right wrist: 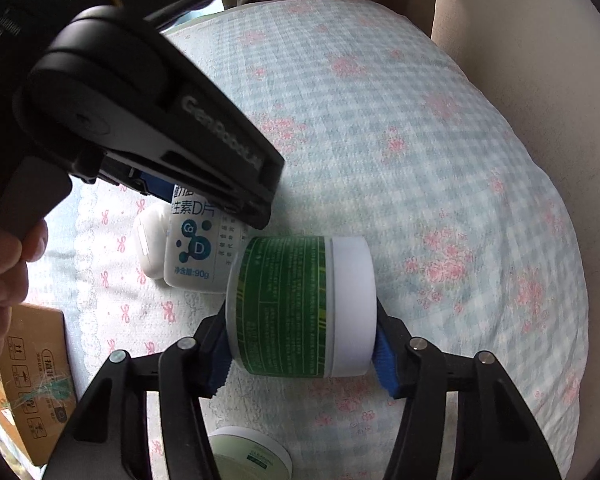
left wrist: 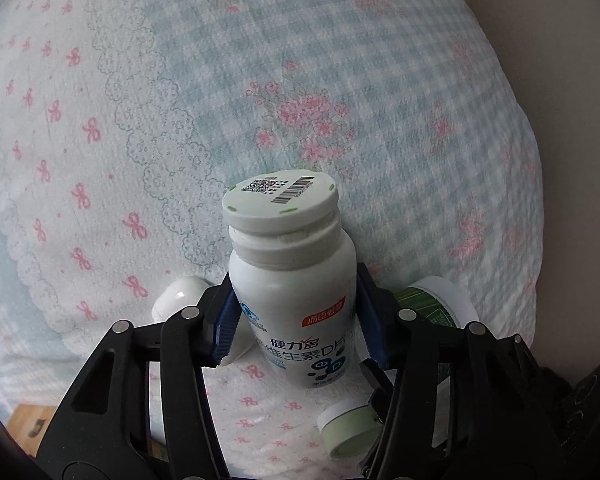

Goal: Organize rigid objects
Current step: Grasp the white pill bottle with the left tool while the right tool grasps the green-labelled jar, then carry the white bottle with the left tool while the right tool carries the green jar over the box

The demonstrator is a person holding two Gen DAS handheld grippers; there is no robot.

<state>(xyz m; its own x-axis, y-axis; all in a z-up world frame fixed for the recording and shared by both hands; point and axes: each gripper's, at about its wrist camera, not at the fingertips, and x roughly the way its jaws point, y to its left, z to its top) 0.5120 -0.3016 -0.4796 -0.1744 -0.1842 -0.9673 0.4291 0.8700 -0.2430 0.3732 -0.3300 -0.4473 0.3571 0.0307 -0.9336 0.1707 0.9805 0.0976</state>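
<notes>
My left claw is clamped on the white vitamin bottle, blue pads pressing its body on both sides, cap facing away from me. My right claw grips the green-labelled jar sideways, end to end. Both sit over the bed, the jar just beside the bottle. A small white case and a pale green tin lie close by.
</notes>
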